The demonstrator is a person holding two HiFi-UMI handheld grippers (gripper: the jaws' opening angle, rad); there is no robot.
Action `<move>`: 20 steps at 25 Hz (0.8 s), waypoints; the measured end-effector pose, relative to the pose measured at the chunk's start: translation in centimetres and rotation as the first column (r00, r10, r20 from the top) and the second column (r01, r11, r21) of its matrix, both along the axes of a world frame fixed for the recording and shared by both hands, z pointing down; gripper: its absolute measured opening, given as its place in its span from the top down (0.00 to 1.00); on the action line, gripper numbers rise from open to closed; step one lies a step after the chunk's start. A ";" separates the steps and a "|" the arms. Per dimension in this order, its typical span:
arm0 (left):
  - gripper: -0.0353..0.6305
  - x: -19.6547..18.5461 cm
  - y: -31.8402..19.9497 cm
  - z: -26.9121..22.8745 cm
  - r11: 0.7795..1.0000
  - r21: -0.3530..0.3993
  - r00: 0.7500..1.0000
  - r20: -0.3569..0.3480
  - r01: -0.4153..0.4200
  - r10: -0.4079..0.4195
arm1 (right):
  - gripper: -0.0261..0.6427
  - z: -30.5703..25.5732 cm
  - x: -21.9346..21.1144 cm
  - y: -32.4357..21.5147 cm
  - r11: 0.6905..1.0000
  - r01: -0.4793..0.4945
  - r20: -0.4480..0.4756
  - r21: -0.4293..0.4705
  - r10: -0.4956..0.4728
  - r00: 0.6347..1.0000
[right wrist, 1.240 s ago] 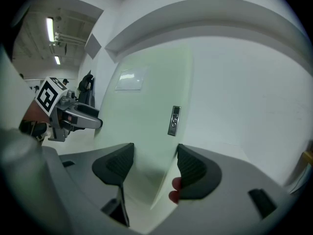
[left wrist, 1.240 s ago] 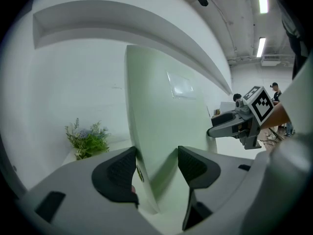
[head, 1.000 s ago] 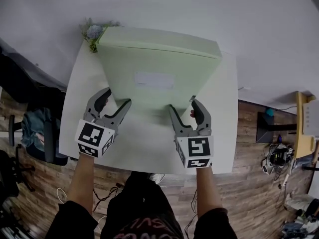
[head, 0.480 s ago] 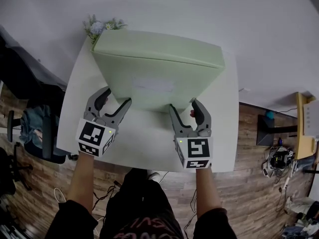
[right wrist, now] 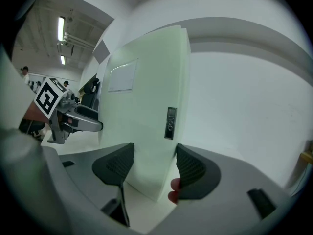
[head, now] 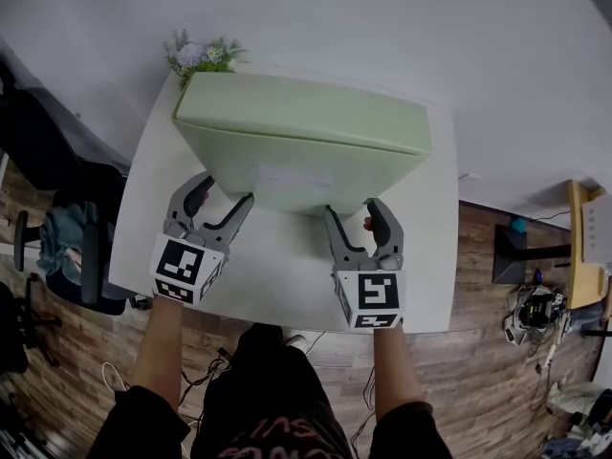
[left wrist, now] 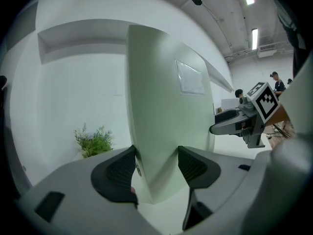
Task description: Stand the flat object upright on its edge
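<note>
A large pale green flat panel (head: 306, 151) with a white label stands tilted up on the white table (head: 277, 266), its lower edge toward me. My left gripper (head: 225, 187) is shut on its lower left corner. My right gripper (head: 352, 207) is shut on the lower right corner. In the left gripper view the panel (left wrist: 166, 121) rises between the pads of that gripper (left wrist: 156, 160). In the right gripper view the panel (right wrist: 146, 111) sits between the pads of that gripper (right wrist: 154, 158), with a small dark latch (right wrist: 170, 123) on its side.
A small potted plant (head: 201, 55) stands at the table's far left corner, behind the panel. A dark chair (head: 67, 247) is on the wooden floor at left. Cables and clutter (head: 535, 304) lie at right. A white wall runs behind the table.
The panel has tilted up steeper, its top edge rising toward me. More of the plant shows behind it. Both grippers keep their hold at the lower corners.
</note>
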State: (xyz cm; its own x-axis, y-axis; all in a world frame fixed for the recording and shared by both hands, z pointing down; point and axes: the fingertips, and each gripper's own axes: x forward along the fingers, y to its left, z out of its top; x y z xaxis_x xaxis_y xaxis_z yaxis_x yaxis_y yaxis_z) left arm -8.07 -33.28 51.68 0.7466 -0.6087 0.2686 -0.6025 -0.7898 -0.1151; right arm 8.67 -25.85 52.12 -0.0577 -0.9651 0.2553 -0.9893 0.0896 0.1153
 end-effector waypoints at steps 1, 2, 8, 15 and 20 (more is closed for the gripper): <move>0.52 0.0 0.0 0.0 1.000 0.000 1.000 -0.001 0.001 -0.001 | 0.55 0.0 0.0 0.0 1.000 0.000 0.001 0.000 0.000 1.000; 0.52 0.0 -0.1 0.0 1.000 0.001 1.000 -0.002 0.000 0.000 | 0.55 0.0 0.0 0.0 1.000 0.000 0.002 -0.002 0.000 1.000; 0.52 0.0 0.0 0.0 1.000 -0.003 1.000 0.012 -0.004 0.004 | 0.55 0.1 0.0 0.0 1.000 -0.002 0.008 -0.008 0.002 1.000; 0.52 -0.2 0.2 0.2 0.999 -0.029 1.000 0.025 -0.014 0.015 | 0.55 -0.1 0.3 0.1 1.000 0.001 0.066 -0.020 0.001 0.998; 0.51 -0.5 0.4 -0.1 1.000 -0.024 0.999 0.036 -0.001 0.002 | 0.55 -1.1 0.6 0.5 1.000 -0.012 0.086 0.015 0.011 0.996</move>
